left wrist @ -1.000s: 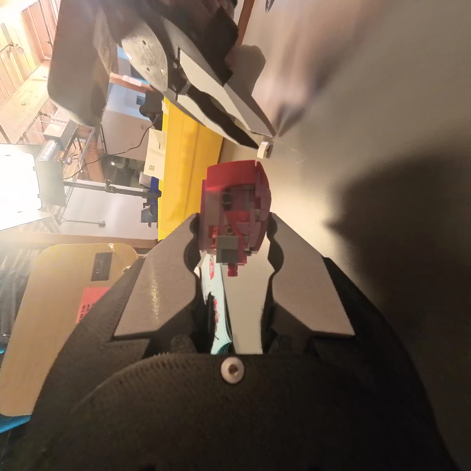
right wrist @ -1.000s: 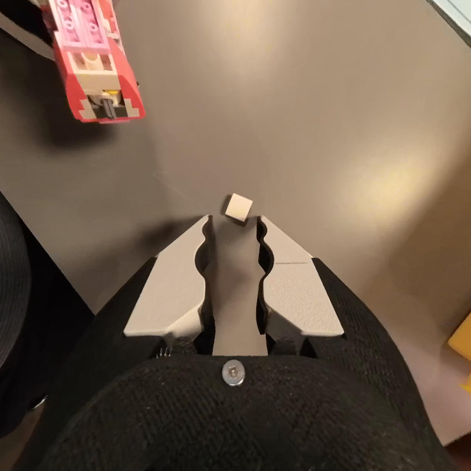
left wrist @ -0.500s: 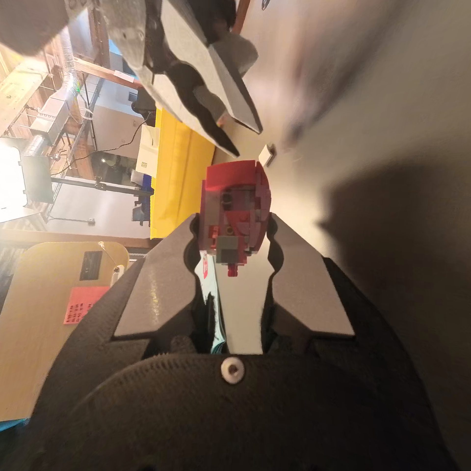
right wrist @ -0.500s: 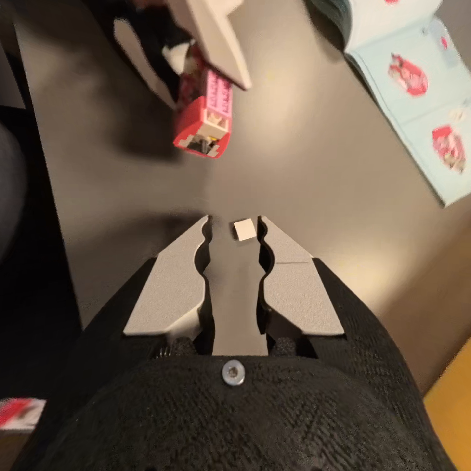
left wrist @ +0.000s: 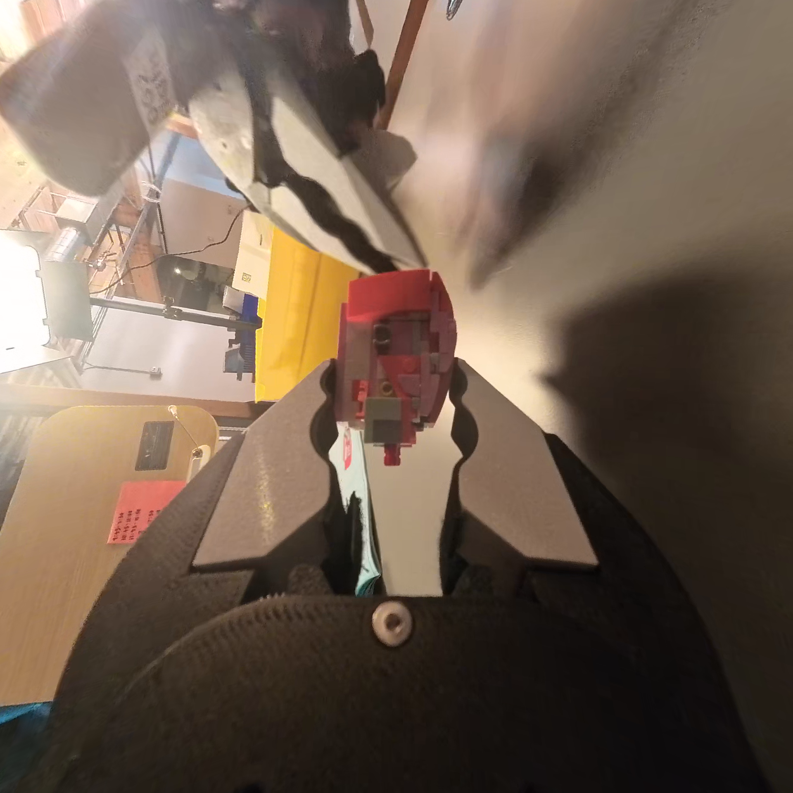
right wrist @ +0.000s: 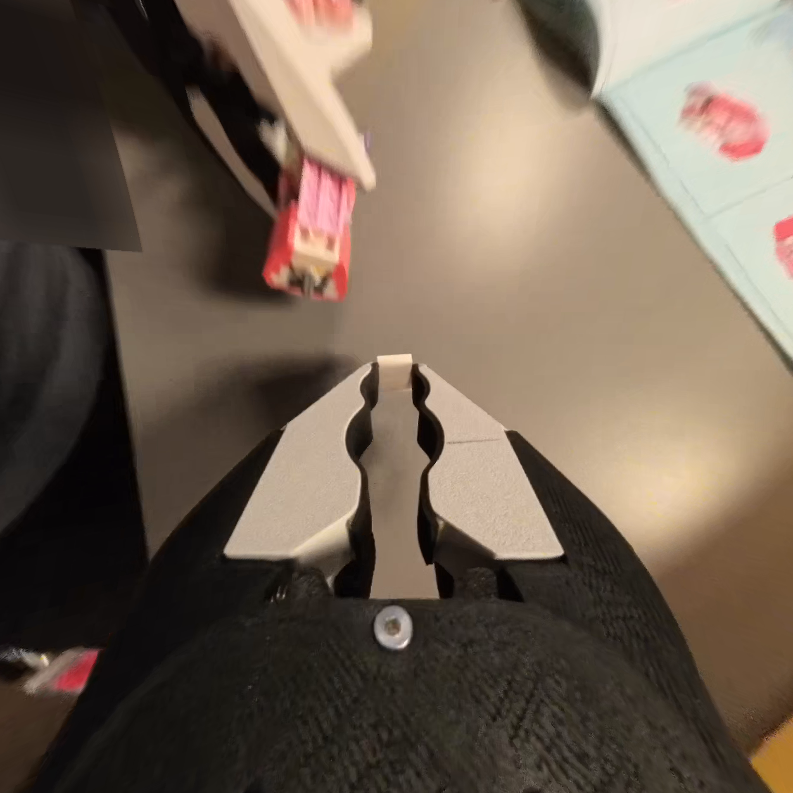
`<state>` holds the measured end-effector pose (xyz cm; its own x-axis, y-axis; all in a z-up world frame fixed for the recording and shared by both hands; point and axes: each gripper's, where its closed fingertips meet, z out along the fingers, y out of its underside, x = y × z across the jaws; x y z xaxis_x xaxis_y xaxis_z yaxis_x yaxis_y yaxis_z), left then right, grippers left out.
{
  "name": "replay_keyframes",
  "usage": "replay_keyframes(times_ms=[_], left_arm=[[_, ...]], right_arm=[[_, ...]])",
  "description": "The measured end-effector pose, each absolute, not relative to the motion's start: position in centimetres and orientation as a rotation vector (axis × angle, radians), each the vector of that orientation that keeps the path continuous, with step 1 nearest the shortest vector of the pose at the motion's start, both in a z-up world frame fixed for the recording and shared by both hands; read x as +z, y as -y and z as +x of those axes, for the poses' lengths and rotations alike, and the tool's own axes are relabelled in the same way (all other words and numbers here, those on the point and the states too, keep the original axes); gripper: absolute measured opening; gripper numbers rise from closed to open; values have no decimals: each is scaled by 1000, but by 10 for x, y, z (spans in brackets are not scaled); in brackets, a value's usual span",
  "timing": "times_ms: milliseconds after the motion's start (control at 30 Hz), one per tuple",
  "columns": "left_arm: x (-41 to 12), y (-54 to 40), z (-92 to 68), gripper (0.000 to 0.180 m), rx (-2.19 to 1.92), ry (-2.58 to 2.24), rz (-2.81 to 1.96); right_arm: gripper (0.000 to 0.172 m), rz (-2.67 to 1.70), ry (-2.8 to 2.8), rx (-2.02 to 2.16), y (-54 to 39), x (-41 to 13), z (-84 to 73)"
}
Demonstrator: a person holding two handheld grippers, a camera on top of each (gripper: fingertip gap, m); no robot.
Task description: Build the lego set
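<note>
Two tools work over one dark table (right wrist: 536, 279): the left tool (left wrist: 392, 377) is clenched on a red, pink and grey brick model (left wrist: 397, 356), its fingertips (left wrist: 315, 386) pressing both flanks while the model's nose juts past them. The right tool (right wrist: 394, 367) is closed on a small white brick (right wrist: 394, 372) pinched at its very tips, just off the table. Beyond and to the right of it lies an open pale blue booklet (right wrist: 695, 180).
</note>
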<state>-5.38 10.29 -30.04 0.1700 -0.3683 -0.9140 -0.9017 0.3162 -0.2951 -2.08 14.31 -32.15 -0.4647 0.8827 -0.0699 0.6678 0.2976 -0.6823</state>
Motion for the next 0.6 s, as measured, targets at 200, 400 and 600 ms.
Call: replay_keyframes(times_ms=[200, 400, 600], left_arm=[[-293, -104, -54, 51, 628, -1389, -1231], [-288, -103, -53, 51, 665, -1380, -1201], [-281, -103, -55, 51, 700, -1346, -1183]], right_arm=[[13, -1467, 2037, 1320, -120, -264, -42], [13, -1534, 2054, 1334, -107, -256, -46], [13, -1532, 2072, 1252, -103, -257, -49]])
